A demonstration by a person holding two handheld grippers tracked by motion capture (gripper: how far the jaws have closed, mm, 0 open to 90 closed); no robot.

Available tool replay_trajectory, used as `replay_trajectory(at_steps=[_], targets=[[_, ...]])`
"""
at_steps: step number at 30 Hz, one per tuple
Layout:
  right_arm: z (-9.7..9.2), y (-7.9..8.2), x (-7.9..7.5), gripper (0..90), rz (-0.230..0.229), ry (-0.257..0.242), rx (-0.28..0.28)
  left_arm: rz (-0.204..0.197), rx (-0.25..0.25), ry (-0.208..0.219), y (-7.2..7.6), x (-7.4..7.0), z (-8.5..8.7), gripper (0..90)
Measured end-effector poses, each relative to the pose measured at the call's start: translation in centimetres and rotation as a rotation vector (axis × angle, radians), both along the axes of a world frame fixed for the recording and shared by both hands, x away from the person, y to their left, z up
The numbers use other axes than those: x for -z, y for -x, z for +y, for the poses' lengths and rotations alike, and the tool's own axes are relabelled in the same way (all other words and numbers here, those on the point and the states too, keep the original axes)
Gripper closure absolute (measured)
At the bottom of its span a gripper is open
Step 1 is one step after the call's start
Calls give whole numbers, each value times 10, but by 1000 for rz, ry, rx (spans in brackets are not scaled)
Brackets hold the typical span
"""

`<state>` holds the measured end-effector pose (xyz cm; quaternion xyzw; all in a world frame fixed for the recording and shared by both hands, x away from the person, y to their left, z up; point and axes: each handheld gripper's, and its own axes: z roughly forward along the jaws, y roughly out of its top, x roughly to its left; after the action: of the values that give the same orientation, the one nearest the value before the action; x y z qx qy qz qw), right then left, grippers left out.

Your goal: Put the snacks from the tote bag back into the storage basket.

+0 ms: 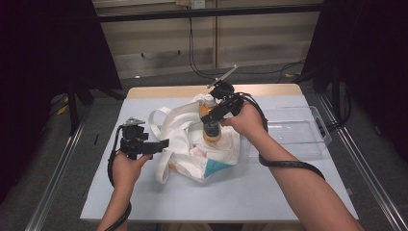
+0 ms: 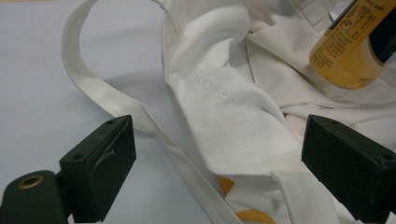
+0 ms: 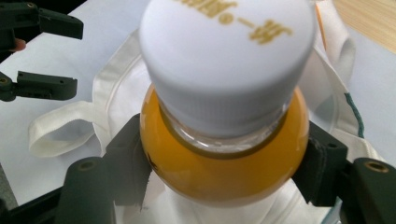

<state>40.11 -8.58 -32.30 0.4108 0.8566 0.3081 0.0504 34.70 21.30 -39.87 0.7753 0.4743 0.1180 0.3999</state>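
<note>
A white cloth tote bag (image 1: pixel 202 144) lies crumpled in the middle of the table, its handles looped to the left. My right gripper (image 1: pixel 215 117) is shut on an orange juice bottle (image 1: pixel 211 130) with a white cap (image 3: pixel 229 60), held over the bag. Both black pads (image 3: pixel 128 158) press the bottle's shoulder. The bottle's yellow label (image 2: pixel 355 42) hangs at the upper right of the left gripper view. My left gripper (image 1: pixel 161 143) stands open at the bag's left edge, with bag cloth (image 2: pixel 219 107) lying between its fingers (image 2: pixel 100 163), untouched.
A clear plastic tray (image 1: pixel 293 132) sits to the right of the bag. The table is covered by a pale sheet (image 1: pixel 250 192), with a wooden edge (image 1: pixel 163 91) at the back. Cables run on the floor behind.
</note>
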Motion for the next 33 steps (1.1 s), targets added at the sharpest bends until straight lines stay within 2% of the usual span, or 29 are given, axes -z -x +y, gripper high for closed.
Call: replay_trajectory(at_steps=[4, 5, 9, 16, 18, 33], targets=[[-3, 1, -1, 305, 6, 2, 2, 0, -8, 9, 0, 1, -1, 100], [-5, 1, -2, 306, 8, 3, 1, 2, 6, -7, 0, 0, 0, 100], [-7, 2, -4, 306, 12, 4, 2, -1, 0, 2, 0, 1, -1, 100], [-11, 3, -9, 306, 23, 13, -3, 2, 10, -9, 0, 1, -3, 100], [-13, 2, -10, 307, 28, 4, -1, 2, 10, -9, 0, 1, -3, 100], [-18, 1, -21, 308, 56, 22, -6, 1, 9, 3, 0, 1, -4, 100]])
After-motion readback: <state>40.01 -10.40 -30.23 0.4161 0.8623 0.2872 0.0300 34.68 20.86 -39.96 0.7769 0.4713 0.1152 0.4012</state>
